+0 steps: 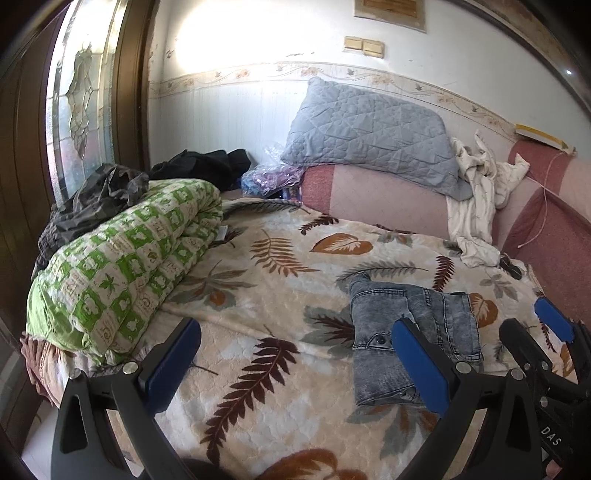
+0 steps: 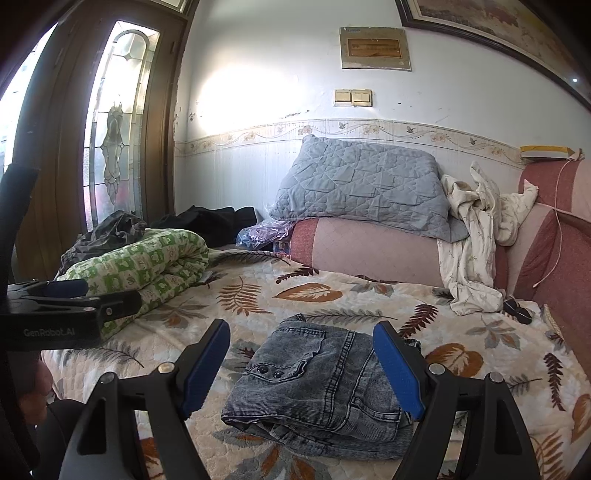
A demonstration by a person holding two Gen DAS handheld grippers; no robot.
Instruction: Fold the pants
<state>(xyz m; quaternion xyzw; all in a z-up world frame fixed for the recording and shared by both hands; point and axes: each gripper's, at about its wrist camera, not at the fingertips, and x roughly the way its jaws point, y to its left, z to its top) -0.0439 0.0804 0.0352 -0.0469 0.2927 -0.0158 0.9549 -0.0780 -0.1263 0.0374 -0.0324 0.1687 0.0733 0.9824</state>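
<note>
Already folded, grey jeans (image 2: 317, 387) lie compact on leaf-print blanket (image 2: 480, 332), just ahead of right gripper (image 2: 303, 373), jaws wide, empty. Left gripper (image 1: 299, 365) likewise spread, holding nothing, jeans at its right finger. Best finish: press flat, square edges, no dragging.

The pants (image 1: 413, 332) are partly covered by a blue pad at 5 o'clock; the framed picture (image 2: 491, 26) gets cut off at 1 o'clock.
</note>
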